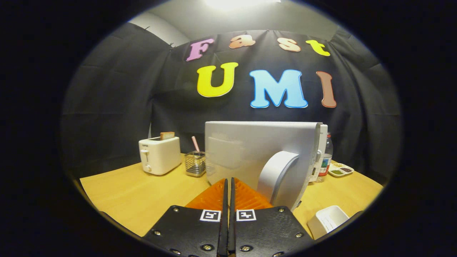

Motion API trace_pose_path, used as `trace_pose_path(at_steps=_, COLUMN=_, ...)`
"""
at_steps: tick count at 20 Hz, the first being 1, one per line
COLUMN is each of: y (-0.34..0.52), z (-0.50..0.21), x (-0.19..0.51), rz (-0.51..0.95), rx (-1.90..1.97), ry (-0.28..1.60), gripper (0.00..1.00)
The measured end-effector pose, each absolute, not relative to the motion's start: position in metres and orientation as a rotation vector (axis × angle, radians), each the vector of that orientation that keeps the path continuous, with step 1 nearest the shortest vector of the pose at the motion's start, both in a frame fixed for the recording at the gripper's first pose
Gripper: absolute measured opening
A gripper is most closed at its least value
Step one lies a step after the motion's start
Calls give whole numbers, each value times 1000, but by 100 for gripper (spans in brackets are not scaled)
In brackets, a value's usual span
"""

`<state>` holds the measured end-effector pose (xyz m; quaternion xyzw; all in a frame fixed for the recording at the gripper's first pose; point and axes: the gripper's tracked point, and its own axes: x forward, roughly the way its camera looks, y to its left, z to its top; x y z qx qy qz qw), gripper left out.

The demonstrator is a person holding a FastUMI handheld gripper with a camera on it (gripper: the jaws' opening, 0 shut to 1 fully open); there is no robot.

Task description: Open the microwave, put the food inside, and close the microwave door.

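My tool (pixel 228 189), fingers pressed together on nothing, points at the microwave (pixel 262 157) just ahead on the surface (pixel 142 200), its door handle (pixel 275 175) upright, facing me.

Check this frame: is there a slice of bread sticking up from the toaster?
Yes, a slice of bread stands up out of the toaster left of the microwave; the gripper has its jaws closed together.

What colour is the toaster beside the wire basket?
White, seen in the gripper view: toaster, left of the wire basket.
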<state>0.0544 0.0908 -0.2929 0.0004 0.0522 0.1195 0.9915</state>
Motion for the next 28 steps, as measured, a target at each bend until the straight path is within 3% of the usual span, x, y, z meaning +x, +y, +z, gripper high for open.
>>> trace_pose_path(at_steps=6, y=47, z=-288, x=113, rz=122, rx=-16, ry=107, gripper=2)
trace_pose_path(at_steps=28, y=4, z=-307, x=262, rz=-17, rx=-33, ry=189, gripper=4)
